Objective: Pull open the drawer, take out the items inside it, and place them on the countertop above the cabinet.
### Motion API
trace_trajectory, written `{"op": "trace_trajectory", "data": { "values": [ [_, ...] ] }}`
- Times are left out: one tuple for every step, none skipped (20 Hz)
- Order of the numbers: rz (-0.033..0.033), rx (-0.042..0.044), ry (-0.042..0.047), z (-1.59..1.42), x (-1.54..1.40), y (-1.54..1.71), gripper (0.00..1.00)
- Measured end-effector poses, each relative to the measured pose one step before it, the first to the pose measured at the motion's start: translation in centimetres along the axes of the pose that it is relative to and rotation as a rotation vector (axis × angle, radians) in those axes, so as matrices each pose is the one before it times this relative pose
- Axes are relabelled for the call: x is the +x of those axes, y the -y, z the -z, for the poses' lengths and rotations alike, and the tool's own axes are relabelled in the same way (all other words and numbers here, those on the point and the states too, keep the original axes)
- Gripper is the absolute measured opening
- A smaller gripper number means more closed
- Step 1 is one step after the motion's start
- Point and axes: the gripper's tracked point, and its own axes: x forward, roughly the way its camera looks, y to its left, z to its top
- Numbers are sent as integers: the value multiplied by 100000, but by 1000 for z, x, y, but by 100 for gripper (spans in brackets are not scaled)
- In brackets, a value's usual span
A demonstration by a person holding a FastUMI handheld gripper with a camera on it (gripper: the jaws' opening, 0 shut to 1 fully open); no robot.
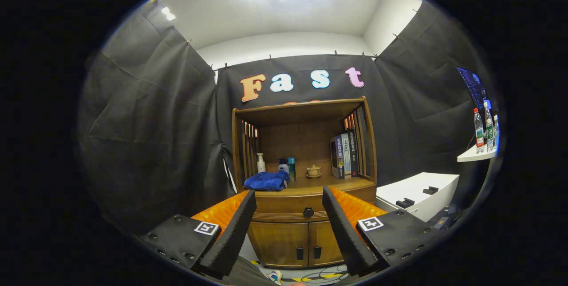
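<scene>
The gripper (288, 197) hangs wide open, holding nothing, at the lower centre of the frame. Between its fingers, beyond them, sits the closed brown wooden drawer (290, 209) with a dark round knob (308, 212). A crumpled blue cloth (266, 181) lies on the wooden cabinet's desk (350, 184) above.

Your gripper (289, 197) stands spread wide, with open air between it and the closed drawer (306, 209). Its knob (308, 212) is unblocked. A blue cloth (267, 181), bottles (284, 165) and teacup (313, 171) crowd the countertop (355, 184).
</scene>
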Motion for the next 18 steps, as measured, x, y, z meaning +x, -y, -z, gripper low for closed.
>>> {"op": "trace_trajectory", "data": {
  "values": [
    [-100, 18, 767, -256, 42, -96, 98],
    [-748, 530, 589, -176, 34, -251, 98],
    [-286, 194, -183, 27, -76, -168, 98],
    [820, -612, -906, 222, 15, 306, 98],
    [631, -389, 195, -119, -100, 423, 98],
    [195, 268, 1192, -261, -84, -67, 98],
    [-313, 485, 791, -304, -4, -271, 98],
    [263, 148, -147, 92, 59, 47, 98],
    [770, -182, -843, 323, -58, 356, 98],
    [485, 118, 46, 99, -81, 170, 98],
    [-262, 813, 831, -209, 57, -126, 98],
    [-272, 758, 152, 24, 37, -185, 98],
    [510, 99, -953, 219, 104, 238, 98],
    [755, -397, -482, 217, -122, 252, 98],
    [251, 107, 345, -88, 114, 235, 98],
    [-178, 461, 114, -42, 11, -116, 98],
    [-8, 35, -632, 275, 145, -49, 98],
    [304, -368, -118, 30, 182, 94, 98]
  ]
}}
